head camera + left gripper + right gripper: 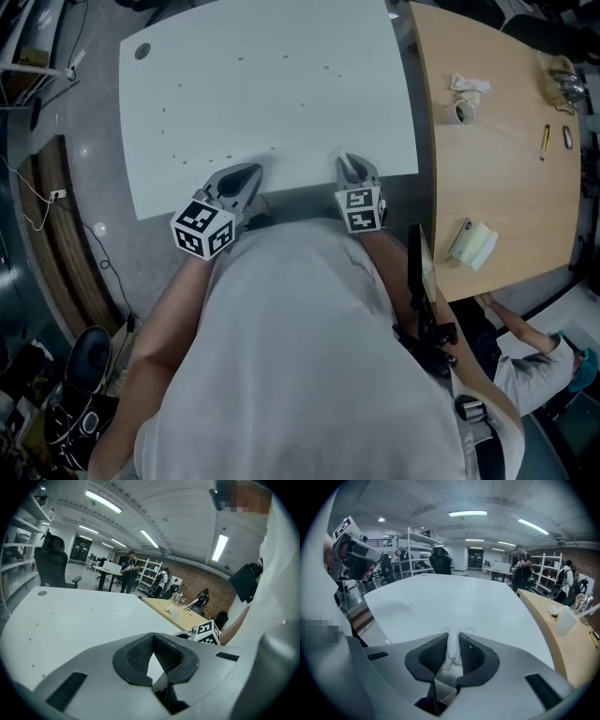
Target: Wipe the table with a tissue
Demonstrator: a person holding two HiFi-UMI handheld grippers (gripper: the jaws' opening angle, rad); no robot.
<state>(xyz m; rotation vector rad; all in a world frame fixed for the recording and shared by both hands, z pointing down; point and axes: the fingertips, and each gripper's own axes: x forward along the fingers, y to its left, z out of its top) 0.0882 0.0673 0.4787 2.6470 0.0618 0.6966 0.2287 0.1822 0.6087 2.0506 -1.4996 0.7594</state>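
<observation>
Head view first: both grippers sit at the near edge of the white table, left gripper and right gripper side by side. The top is flat, smooth and matte, with little dark specks scattered over it. I can't really make out the tissue from up here, it's too small at the tips.

Left gripper view: the left gripper has its ribbed dark pads slightly apart with nothing in the gap, just bare table showing through.

Right gripper view: the right gripper is pinching the tissue, a soft crumpled white wad squeezed into a thin strip between the textured pads, with a bit poking out past the tips.

So I'd say the wiping hasn't properly started. The next move probably calls for pressing that wad flat onto the table and dragging it across the specks, gently, since thin paper could tear or slip out.
</observation>
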